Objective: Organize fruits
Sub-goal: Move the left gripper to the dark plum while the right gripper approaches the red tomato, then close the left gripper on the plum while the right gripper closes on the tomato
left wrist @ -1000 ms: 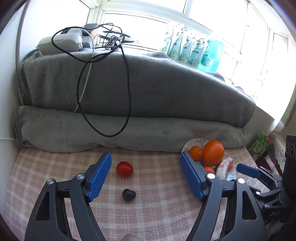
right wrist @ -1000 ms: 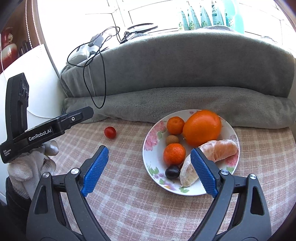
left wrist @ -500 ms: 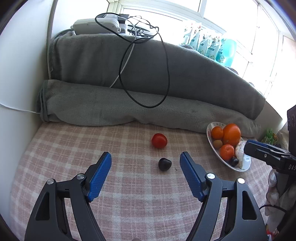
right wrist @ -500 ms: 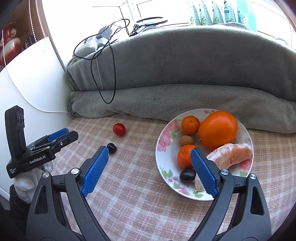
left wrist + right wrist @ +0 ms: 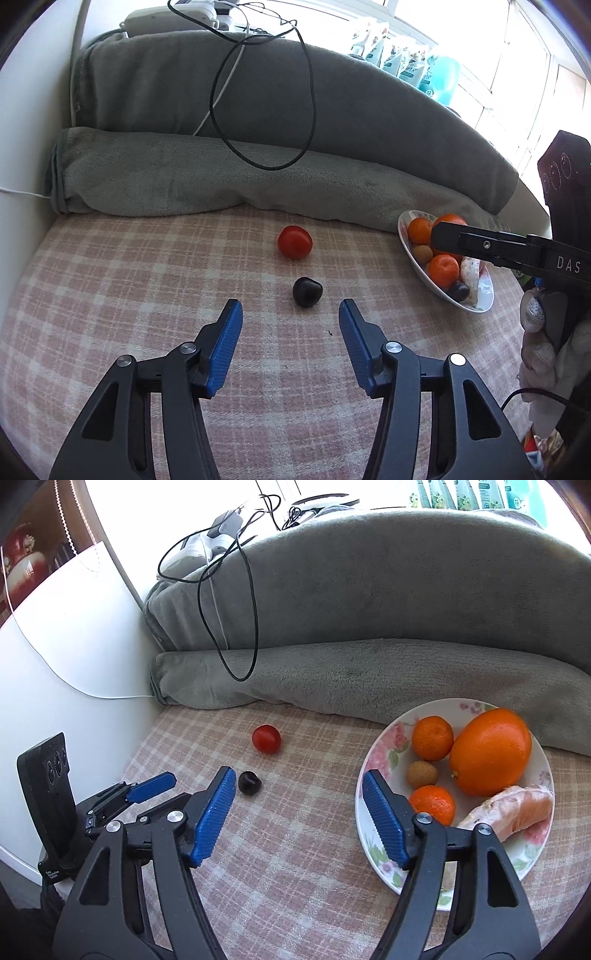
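On plate [image 5: 384,746], big orange [image 5: 489,751], right view only

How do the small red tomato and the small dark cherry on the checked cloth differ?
The small red tomato is bright red and larger; the small dark cherry is almost black and smaller. The tomato lies nearer the grey blanket; the cherry lies nearer the open left gripper. Both rest on the checked cloth, outside the flowered plate.
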{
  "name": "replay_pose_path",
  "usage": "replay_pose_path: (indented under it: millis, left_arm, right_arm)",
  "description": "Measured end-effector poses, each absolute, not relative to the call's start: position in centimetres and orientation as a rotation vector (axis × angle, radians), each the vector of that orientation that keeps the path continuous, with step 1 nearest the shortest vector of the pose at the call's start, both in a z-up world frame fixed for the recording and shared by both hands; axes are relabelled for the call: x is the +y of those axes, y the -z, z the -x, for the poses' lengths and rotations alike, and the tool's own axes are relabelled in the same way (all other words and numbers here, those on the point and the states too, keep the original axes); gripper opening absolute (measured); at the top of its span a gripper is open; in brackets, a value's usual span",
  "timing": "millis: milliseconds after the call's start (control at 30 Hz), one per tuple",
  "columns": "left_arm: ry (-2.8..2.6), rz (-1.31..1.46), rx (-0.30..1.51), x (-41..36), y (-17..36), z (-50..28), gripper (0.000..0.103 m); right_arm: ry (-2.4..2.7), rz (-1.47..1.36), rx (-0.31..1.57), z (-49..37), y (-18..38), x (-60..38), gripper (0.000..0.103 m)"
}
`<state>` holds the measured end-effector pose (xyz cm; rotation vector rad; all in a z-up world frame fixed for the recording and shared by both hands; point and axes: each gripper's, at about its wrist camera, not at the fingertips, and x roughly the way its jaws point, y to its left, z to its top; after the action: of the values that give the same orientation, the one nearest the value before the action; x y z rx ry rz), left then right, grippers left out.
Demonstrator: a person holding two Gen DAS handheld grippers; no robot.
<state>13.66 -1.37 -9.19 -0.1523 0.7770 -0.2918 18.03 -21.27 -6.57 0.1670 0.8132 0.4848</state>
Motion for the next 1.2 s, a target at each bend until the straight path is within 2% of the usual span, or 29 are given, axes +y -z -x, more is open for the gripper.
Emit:
replay_pose_path:
  millis: [200,333,667,800,1200]
  left_arm:
    - [0.32,0.183,0.8,-1.8,9.9,-14.4,0.046]
    - [0.331,0.185,0.807,-2.1,10.2,-15.0,0.043]
    - [0.351,0.22,0.831,-2.5,11.2,-17.0,0.035]
    - [0.362,0.23,0.84,-2.8,11.5,-17.6,0.035]
    - [0.374,0.28,0.876,-2.8,12.8,-20.1,0.034]
  right_arm:
    - [-0.519,-0.163,0.853,-19.9,7.3,-19.6,0.065]
    - [-0.544,-0.173,0.889,-21.1,8.0,-18.5,0.057]
    - [-0.572,-0.231,0.956,-24.0,9.3,-16.8,0.05]
    - [-0.579,-0.241,0.985,-25.2,9.9,-15.8,0.046]
    - [-0.58,-0.308,1.045,-27.3,12.1,-14.5,0.045]
